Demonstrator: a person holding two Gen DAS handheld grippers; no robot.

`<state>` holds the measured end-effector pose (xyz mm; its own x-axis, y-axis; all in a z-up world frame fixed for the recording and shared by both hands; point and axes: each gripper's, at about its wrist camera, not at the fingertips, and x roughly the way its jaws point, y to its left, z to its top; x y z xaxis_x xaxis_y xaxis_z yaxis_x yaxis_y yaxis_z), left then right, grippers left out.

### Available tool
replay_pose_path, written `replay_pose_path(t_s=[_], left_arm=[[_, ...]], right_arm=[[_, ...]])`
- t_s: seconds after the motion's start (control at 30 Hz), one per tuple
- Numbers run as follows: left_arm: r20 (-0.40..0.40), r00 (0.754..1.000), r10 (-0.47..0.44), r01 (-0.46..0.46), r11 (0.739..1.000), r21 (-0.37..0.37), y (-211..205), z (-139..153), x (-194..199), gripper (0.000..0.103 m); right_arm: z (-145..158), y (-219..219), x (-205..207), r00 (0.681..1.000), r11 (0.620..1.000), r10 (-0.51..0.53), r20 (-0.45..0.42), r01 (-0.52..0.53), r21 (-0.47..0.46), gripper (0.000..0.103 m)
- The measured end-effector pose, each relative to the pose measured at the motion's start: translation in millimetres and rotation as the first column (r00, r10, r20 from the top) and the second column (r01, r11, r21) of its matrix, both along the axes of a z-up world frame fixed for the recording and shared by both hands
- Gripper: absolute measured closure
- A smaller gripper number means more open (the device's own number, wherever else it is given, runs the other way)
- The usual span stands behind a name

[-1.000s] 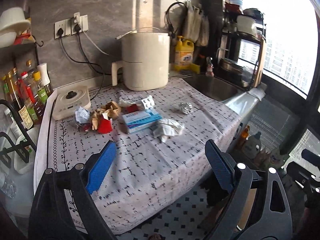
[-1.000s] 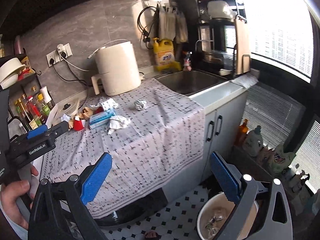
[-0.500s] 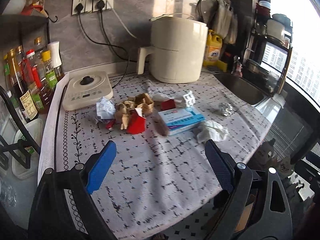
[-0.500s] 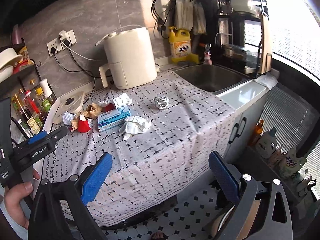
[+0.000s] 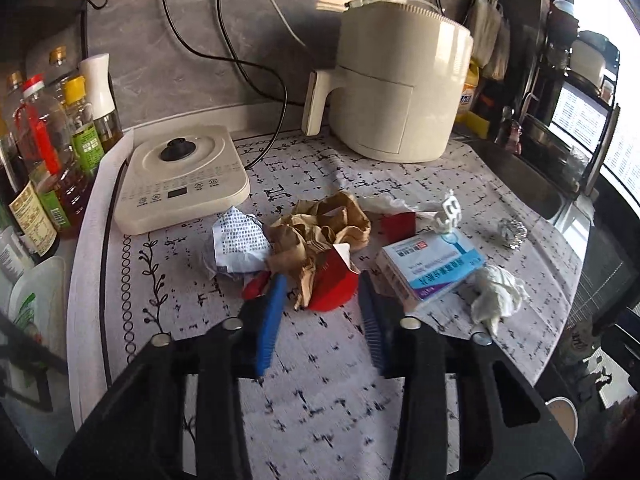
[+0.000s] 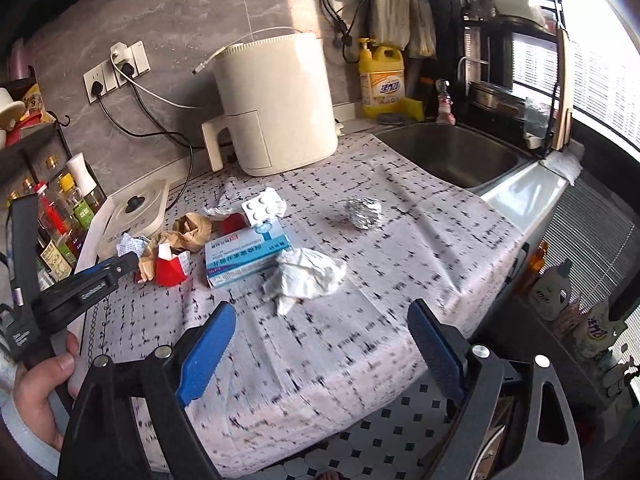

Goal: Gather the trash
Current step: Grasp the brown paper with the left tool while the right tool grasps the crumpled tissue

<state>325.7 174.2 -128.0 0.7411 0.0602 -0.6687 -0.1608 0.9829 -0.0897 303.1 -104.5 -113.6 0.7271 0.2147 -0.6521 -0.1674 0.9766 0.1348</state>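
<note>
Trash (image 5: 316, 240) lies heaped on the table (image 5: 320, 380); left gripper (image 5: 322, 284) fingers are closing around the red carton (image 5: 334, 284), not yet pinching; right gripper (image 6: 320, 324) fingers are spread, closing slightly, empty.

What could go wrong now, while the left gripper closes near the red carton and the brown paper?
1. The left gripper is closing around the red carton, which is tangled with crumpled brown paper; lifting it may drag the paper and scatter pieces over the cloth.
2. The cloth hangs over the counter edge, so a snagged finger might pull it along with the medicine box and tissue.
</note>
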Motion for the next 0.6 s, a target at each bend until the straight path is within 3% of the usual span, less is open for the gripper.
replay_pose_path(t_s=[0.13, 0.23, 0.27, 0.4, 0.6], left_arm=[[-0.04, 0.999, 0.003, -0.003, 1.0, -0.008, 12, -12, 20, 0.076], [-0.064, 0.998, -0.01, 0.009, 1.0, -0.014, 16, -20, 30, 0.089], [-0.07, 0.997, -0.016, 0.015, 1.0, -0.015, 16, -21, 32, 0.099], [-0.056, 0.998, -0.005, 0.005, 1.0, 0.004, 18, -19, 31, 0.101], [-0.033, 0.999, 0.013, -0.014, 0.999, -0.033, 27, -12, 24, 0.101]], right_arm=[[-2, 15, 11, 1.0, 1.0, 0.004, -0.002, -0.004, -0.006, 0.018], [-5, 21, 18, 1.0, 1.0, 0.005, -0.013, -0.005, -0.012, 0.019], [-7, 22, 20, 1.0, 1.0, 0.005, -0.016, -0.005, -0.013, 0.019], [-15, 26, 32, 0.999, 1.0, 0.004, -0.041, -0.004, -0.013, 0.025], [-29, 37, 50, 0.998, 1.0, 0.009, -0.067, -0.01, -0.015, 0.026]])
